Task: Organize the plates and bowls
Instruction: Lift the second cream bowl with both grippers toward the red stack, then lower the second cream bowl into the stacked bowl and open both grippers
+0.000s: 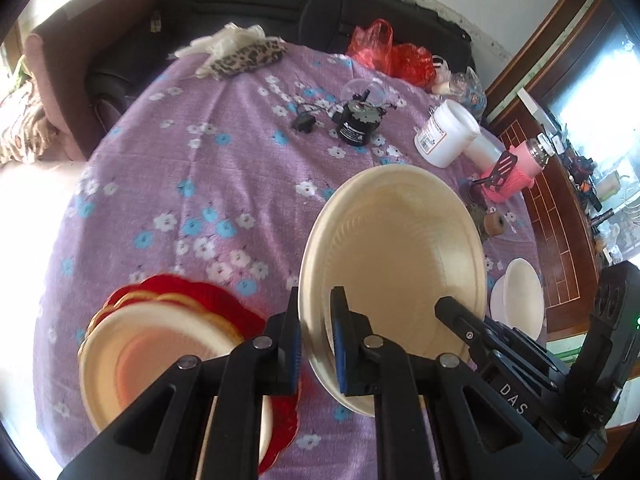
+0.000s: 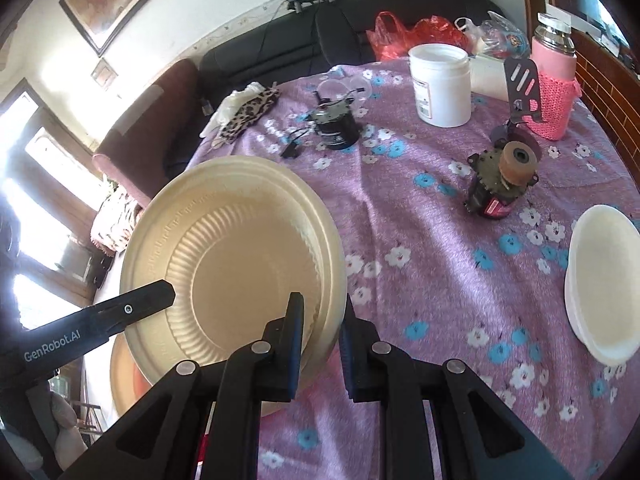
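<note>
Cream foam, thin and ribbed: the plate (image 1: 394,256) I hold looks very light, slightly bendy and easy to dent, so its rim is the place to take it. My left gripper (image 1: 316,344) pinches the rim on 1 side, my right gripper (image 2: 322,344) the opposite rim, and it hangs tilted above the purple flowered tablecloth (image 2: 420,280). Below sit another cream plate (image 1: 160,356) on red mats (image 1: 224,300) and a white bowl (image 2: 604,280). Clutter and a dark sofa (image 1: 260,4) lie beyond.
</note>
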Demonstrator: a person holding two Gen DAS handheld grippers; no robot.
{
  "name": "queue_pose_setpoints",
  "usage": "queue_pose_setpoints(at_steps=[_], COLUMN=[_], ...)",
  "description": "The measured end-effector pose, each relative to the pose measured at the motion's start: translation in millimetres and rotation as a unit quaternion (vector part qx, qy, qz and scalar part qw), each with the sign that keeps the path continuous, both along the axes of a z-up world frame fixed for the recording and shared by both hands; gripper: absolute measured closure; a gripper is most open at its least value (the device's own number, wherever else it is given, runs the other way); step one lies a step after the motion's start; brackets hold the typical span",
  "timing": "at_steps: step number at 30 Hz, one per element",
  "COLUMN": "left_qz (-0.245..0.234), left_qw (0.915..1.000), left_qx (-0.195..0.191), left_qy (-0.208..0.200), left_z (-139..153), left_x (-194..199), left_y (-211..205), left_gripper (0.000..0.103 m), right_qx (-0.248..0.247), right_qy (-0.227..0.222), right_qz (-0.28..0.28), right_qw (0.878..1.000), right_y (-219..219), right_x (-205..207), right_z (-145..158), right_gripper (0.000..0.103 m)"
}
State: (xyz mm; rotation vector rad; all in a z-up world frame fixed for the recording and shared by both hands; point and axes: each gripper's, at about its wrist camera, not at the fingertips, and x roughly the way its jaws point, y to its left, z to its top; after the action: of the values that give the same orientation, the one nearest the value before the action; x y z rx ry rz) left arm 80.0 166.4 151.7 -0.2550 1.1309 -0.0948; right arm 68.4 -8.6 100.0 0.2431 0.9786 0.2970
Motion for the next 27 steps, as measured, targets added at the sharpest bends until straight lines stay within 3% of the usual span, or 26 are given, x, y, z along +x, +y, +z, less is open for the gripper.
queue_pose_setpoints(at_steps=[14, 27], left_qz=[0.1, 0.142], left_qw=[0.9947, 0.9898], left_qx=[-0.003, 0.001], left_qy=[-0.025, 0.017], left_z=[16.5, -24.4], left_x=[-79.4, -109.6], left_y=[79.5, 127.4], left_gripper=[0.091, 0.09], right_qx=[-0.01, -0.055], right_qy=[-0.024, 0.009], right_qz=[0.096, 0.146], right_qw=[0.995, 0.988], right_y=[81.3, 137.4], right_x=[-44.8, -58.5], right_z=[21.7, -11.1], right_gripper=[0.085, 0.085])
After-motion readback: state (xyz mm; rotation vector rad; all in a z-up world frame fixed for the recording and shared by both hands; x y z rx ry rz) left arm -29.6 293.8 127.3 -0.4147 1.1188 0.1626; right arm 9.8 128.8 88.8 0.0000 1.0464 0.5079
